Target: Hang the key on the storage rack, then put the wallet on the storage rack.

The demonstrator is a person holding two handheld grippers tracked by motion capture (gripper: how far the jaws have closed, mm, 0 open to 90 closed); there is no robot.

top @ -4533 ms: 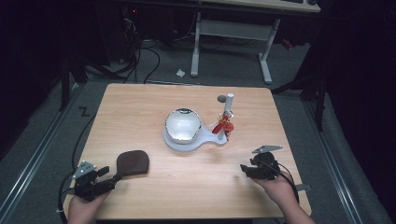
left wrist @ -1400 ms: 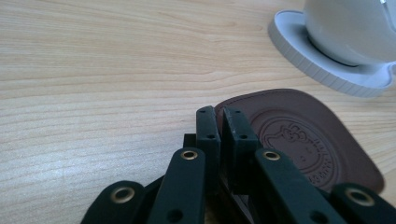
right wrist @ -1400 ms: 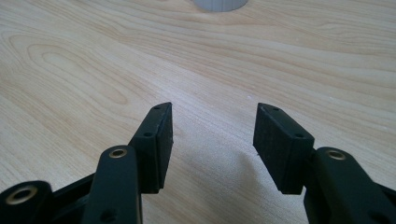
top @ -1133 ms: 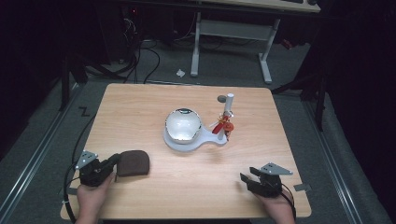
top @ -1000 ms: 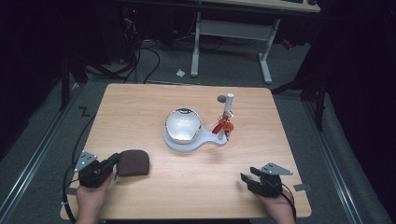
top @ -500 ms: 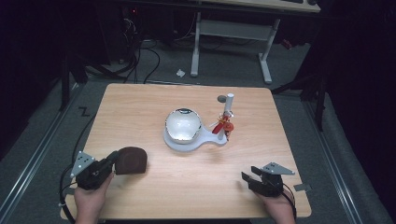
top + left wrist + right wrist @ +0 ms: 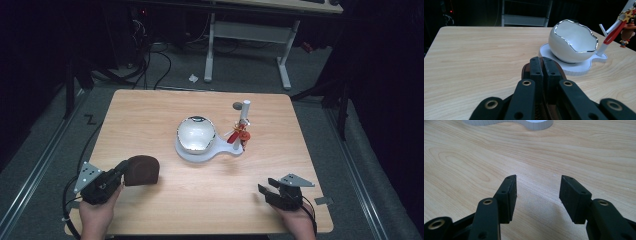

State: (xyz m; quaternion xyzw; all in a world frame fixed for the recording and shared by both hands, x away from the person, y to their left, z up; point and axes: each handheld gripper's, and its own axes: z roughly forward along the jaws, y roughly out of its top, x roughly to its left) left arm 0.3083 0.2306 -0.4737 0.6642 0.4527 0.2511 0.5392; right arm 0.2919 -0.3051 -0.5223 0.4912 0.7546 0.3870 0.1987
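My left tongs (image 7: pixel 121 170) are clenched on the edge of the brown pouch (image 7: pixel 142 170), a small dark leather-like thing at the near left of the desk (image 7: pixel 150 115). In the high view its long axis runs across the desk, away from my left hand (image 7: pixel 97 212) toward the right, with its rounded top standing up. Whether its underside touches the wood I cannot tell. In the left gripper view the two black pads (image 7: pixel 536 68) stand pressed nearly together with only a thin brown rim (image 7: pixel 525 70) showing to the left of them, so the pouch lies mostly under and beyond the tips.

Beyond the pouch, near the middle of the desk, stands a white egg-shaped bowl (image 7: pixel 196 135) with a jagged silver rim, its opening facing me, set on a flat white base (image 7: pixel 220 152). A white post (image 7: pixel 244 114) rises from the right end of that base, and a red clip with a small figure (image 7: pixel 239 136) hangs on it. A small dark disc (image 7: pixel 237 105) lies just behind the post. Bare wood separates the pouch from the base.

My right tongs (image 7: pixel 267 193) rest at the near right of the desk, well apart from the pouch, released: in the right gripper view the pads (image 7: pixel 509 192) stand wide with bare wood between them, and the base edge (image 7: pixel 534 123) lies farther off.
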